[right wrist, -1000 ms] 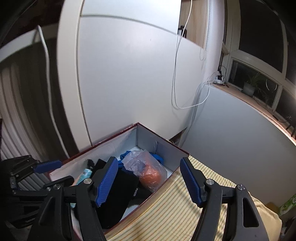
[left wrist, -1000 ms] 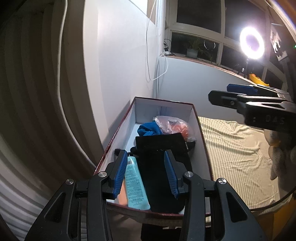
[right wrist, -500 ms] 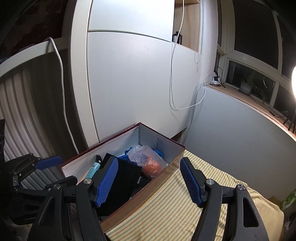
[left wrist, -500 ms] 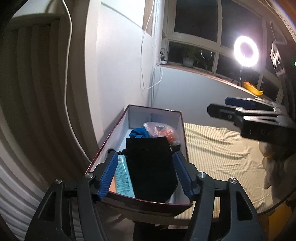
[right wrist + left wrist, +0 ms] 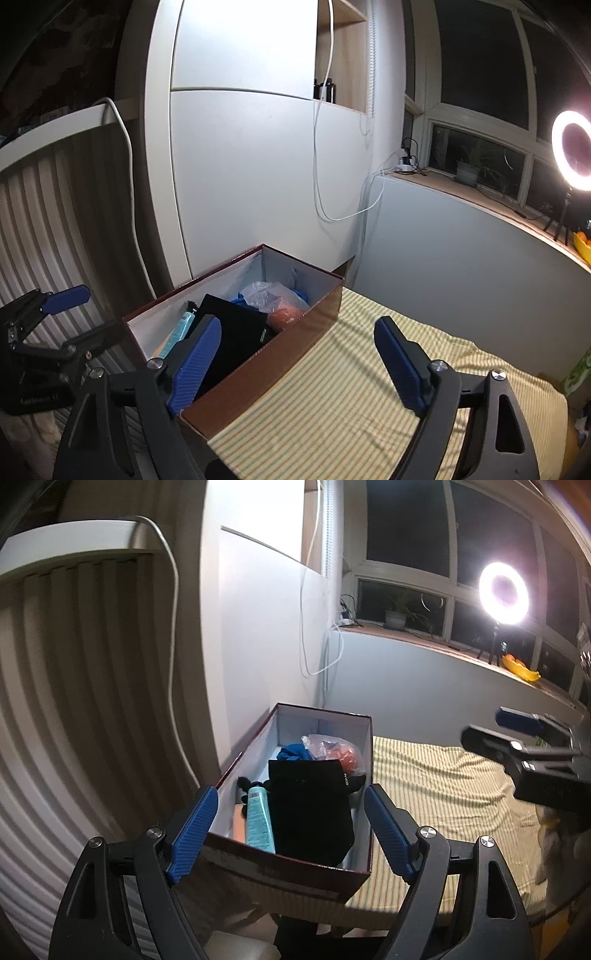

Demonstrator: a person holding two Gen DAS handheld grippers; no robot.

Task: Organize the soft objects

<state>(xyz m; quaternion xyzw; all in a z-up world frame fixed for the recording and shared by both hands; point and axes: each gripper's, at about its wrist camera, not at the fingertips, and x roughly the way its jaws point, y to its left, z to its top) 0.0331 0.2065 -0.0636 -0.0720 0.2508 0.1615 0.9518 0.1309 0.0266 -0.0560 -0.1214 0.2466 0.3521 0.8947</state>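
A red-brown box with a white inside stands on the bed's left edge. In it lie a black cloth pouch, a teal tube, a blue cloth and a clear bag with something orange. My left gripper hangs short of the box's near end, its jaws opening wide with nothing between the pads. My right gripper hovers over the box's long side and the striped sheet, jaws also opening and holding nothing. Each gripper shows in the other's view: the right gripper and the left gripper.
A yellow striped sheet covers the bed to the right of the box. White cabinet doors and a slatted panel stand close on the left. A ring light glares on the windowsill. A pale plush toy lies at the right edge.
The left jaws, earlier closed around the black pouch, have spread wide and left it lying in the box. Both grippers have drawn back from the box. The right jaws have widened.
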